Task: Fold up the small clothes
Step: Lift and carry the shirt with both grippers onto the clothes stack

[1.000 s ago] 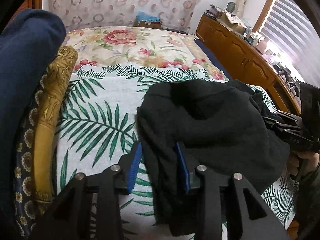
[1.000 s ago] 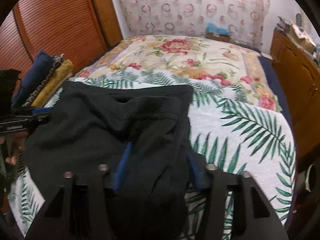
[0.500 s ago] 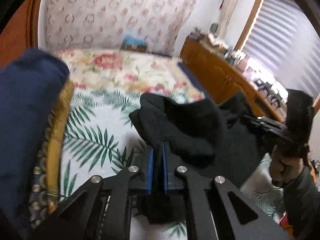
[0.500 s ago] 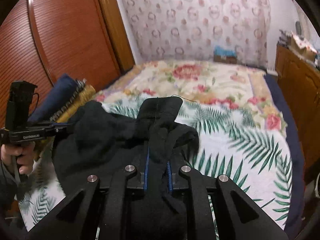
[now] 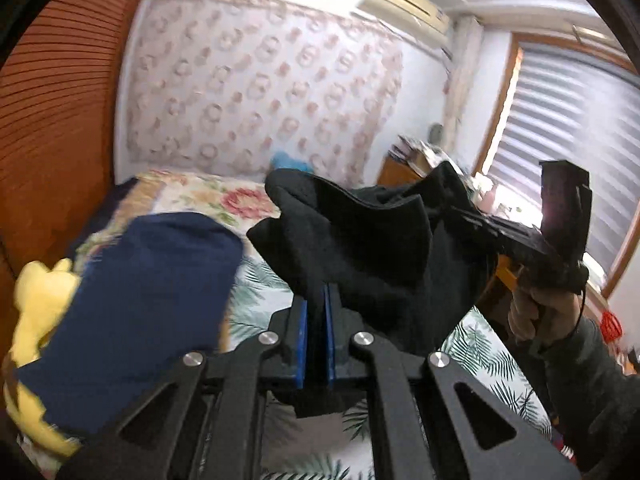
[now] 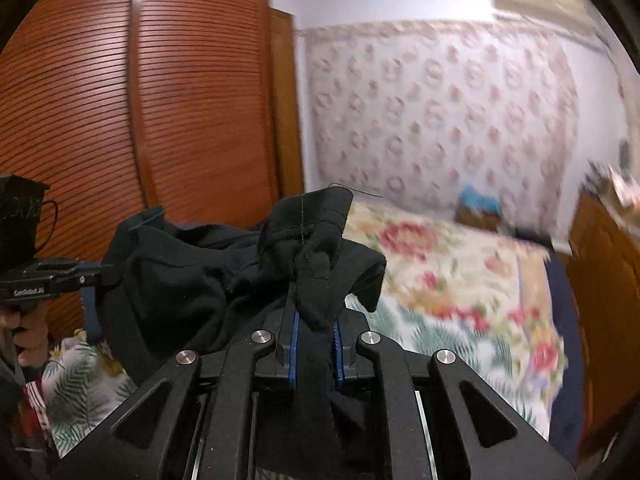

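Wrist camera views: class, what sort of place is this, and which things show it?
A home bedroom, most likely: a bed with a flowered cover, a slatted wooden wardrobe, and an air conditioner high on the wall.

A louvered wooden wardrobe (image 6: 140,100) fills the left of the frame. Ring-patterned wallpaper (image 5: 256,80) backs the floral-covered bed (image 6: 460,280). Upper right, an air conditioner (image 5: 404,4) hangs above a bright window with striped blinds (image 5: 560,140).

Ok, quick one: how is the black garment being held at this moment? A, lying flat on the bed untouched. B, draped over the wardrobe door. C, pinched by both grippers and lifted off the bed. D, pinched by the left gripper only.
C: the left gripper and the right gripper each clamp an edge of the black garment, which hangs above the bed.
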Available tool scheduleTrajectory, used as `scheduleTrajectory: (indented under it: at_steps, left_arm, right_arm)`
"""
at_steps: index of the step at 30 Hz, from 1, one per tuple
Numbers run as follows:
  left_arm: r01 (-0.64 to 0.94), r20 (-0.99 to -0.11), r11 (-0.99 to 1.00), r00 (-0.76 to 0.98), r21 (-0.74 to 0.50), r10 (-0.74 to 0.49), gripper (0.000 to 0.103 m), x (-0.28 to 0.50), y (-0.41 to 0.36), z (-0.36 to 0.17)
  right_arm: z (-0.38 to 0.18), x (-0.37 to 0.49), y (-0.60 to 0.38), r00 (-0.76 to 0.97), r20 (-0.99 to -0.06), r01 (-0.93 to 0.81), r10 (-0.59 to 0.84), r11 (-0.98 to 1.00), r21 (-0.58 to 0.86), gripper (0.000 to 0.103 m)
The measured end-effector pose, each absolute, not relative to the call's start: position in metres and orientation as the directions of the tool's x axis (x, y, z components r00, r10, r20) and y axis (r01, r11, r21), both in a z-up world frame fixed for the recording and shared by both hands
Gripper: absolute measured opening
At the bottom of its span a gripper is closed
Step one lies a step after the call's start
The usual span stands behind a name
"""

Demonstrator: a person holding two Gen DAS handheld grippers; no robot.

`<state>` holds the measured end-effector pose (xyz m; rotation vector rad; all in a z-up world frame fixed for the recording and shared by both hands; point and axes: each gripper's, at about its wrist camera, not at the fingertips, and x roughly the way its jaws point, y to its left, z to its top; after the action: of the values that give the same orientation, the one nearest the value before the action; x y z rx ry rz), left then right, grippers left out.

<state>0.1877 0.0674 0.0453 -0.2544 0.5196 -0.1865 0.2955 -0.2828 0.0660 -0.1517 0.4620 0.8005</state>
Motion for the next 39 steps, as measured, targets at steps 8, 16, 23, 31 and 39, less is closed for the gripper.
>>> scheduleTrajectory:
  at_steps: [8,16,23,31,39]
  left_arm:
    - [-0.118,-0.484,0.947,0.874,-0.298,-0.043,0.004,0.138,0.152,0.02]
    - [-0.272,-0.567,0.897,0.823,-0.349,0.029,0.004,0.134,0.199,-0.037]
    - [-0.276,-0.542,0.915,0.837,-0.295,0.078,0.008,0.121,0.201,-0.037]
    - [-0.262,-0.525,0.941,0.843,-0.216,0.115,0.009,0.111,0.186,-0.02]
    - [-0.218,-0.513,0.963,0.852,-0.156,0.11,0.01,0.108,0.164,-0.009]
  right_arm:
    - [0.099,0.315,-0.134,0.439,-0.479,-0.873,0.76,0.488,-0.025,0.009]
    - [0.052,0.322,0.042,0.381,-0.606,-0.92,0.698,0.351,-0.175,0.011]
    - [0.054,0.342,0.041,0.462,-0.566,-0.856,0.683,0.511,-0.082,0.053]
    - [0.029,0.313,0.0,0.397,-0.599,-0.878,0.695,0.478,-0.027,0.053]
    - [-0.024,0.332,0.009,0.41,-0.679,-0.826,0.609,0.563,0.007,0.053]
